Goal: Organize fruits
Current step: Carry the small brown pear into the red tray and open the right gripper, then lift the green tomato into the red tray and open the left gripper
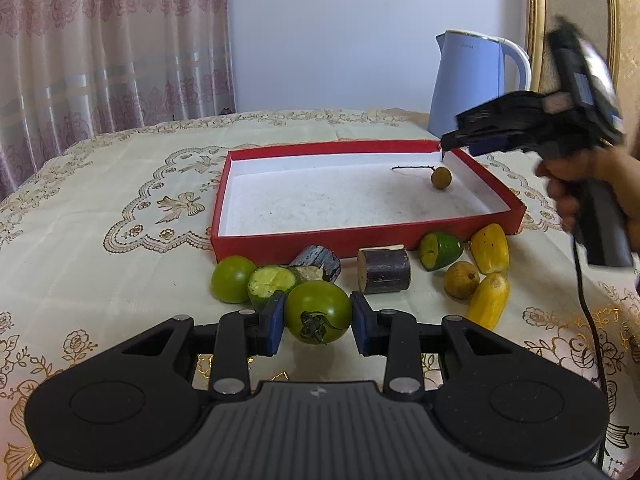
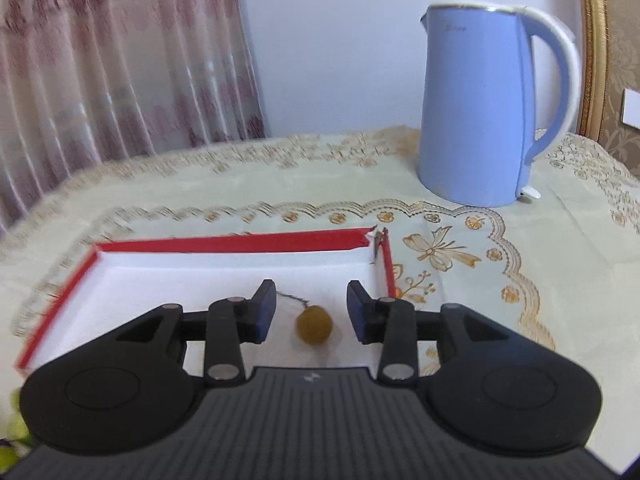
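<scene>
table edge (image 1: 80,140): seen running from 9 to 12 o'clock in the left wrist view; cloth-covered, patterned in gold.
open room (image 1: 100,272): bare cloth is left at 8–10 o'clock of the red box; the 3 o'clock side is taken up by the right hand (image 1: 580,188) and its cable.
curtain (image 1: 112,40): hung behind the table at 10–11 o'clock.
red box (image 1: 400,236): shallow, open-topped, white-lined; set mid-table. Far right corner (image 2: 376,236) is seen torn.
box contents: one small brown round fruit (image 2: 314,325) with a thin twig attached, lying at the 2 o'clock corner of the box floor. The rest of the floor is bare.
fruit row: laid on the cloth along the box's near wall, outside it. Left to right: green round fruit (image 1: 232,278), cut green piece (image 1: 271,283), dark cane segment (image 1: 318,262), second cane segment (image 1: 384,270), cut green half (image 1: 440,250), brown round fruit (image 1: 461,280), two yellow pieces (image 1: 490,248) (image 1: 488,300).
left gripper (image 1: 318,320): clenched on a green tomato (image 1: 318,312); both blue pads are pressed to its sides, calyx facing the camera, at 6 o'clock of the row.
right gripper (image 2: 311,312): released; jaws stand apart, held above the box. The small brown fruit is seen between them but touched by neither pad.
kettle (image 2: 484,104): blue, stood at 1 o'clock behind the box, apart from it.
</scene>
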`<action>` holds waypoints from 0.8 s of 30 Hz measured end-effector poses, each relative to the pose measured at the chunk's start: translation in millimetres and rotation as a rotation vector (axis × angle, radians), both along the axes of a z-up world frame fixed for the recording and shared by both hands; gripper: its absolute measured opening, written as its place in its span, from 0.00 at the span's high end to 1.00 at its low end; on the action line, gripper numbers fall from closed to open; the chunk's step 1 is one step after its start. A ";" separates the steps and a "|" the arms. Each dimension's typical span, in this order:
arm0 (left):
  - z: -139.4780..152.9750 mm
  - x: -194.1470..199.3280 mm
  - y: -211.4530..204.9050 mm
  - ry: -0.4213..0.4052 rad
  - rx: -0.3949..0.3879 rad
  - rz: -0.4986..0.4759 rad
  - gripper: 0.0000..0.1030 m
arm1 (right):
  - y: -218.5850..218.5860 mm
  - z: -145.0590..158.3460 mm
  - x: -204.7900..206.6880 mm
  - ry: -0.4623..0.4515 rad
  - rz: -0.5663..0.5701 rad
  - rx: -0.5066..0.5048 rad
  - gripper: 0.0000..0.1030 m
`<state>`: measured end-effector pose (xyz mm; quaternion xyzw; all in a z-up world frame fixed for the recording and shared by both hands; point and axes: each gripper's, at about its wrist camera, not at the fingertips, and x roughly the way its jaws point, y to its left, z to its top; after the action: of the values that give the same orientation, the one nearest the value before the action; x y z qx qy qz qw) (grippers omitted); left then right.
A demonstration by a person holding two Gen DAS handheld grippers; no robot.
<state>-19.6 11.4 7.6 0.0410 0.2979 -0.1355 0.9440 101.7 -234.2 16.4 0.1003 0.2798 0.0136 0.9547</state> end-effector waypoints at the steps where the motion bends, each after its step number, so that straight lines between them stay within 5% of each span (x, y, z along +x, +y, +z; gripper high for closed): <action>1: 0.6 -0.2 0.4 -0.001 -0.002 0.001 0.68 | 0.7 0.7 -12.3 -0.024 0.001 0.019 0.65; 9: 5.1 -2.1 -0.6 -0.009 -0.004 0.000 0.68 | 6.0 -28.2 -87.2 -0.228 -0.036 0.143 0.64; 18: 17.0 5.9 -3.0 -0.008 -0.033 -0.004 0.68 | -30.2 -52.4 -92.9 -0.251 -0.017 0.340 0.53; 24: 21.7 14.4 -10.4 -0.021 -0.014 -0.002 0.68 | -16.9 -49.5 -95.0 -0.288 0.046 0.272 0.49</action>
<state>-5.2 1.0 29.4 0.0363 0.2870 -0.1382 0.9472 6.7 -251.2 -33.0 0.2188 0.1379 0.0875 0.9620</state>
